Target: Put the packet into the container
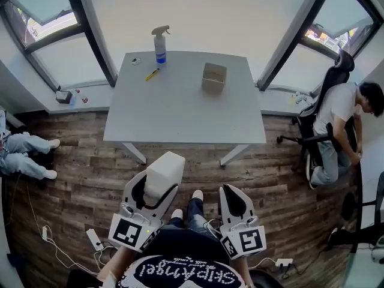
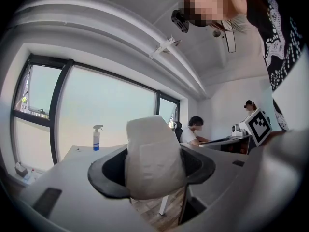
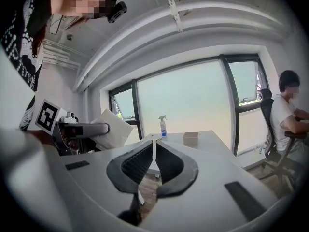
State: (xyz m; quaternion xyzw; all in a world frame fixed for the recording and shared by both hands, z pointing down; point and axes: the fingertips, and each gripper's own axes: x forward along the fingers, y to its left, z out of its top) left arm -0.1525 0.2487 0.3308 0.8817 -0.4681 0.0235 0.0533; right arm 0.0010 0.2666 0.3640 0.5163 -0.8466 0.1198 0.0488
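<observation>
A white packet (image 1: pixel 164 173) is clamped between the jaws of my left gripper (image 1: pixel 157 185), held over the wooden floor in front of the table. In the left gripper view the packet (image 2: pixel 153 156) fills the space between the dark pads. My right gripper (image 1: pixel 233 201) hangs beside it, shut with nothing inside; its pads (image 3: pixel 136 165) meet at the tips. A small open brown container (image 1: pixel 213 77) stands on the grey table (image 1: pixel 180 113) toward its far right, also seen as a small container (image 3: pixel 190 137) in the right gripper view.
A spray bottle (image 1: pixel 159 44), a yellow pen (image 1: pixel 152 74) and a small round object (image 1: pixel 136 61) lie at the table's far left. A seated person (image 1: pixel 342 125) on an office chair is at right. Another person's legs (image 1: pixel 24 152) show at left. Cables (image 1: pixel 54 239) run along the floor.
</observation>
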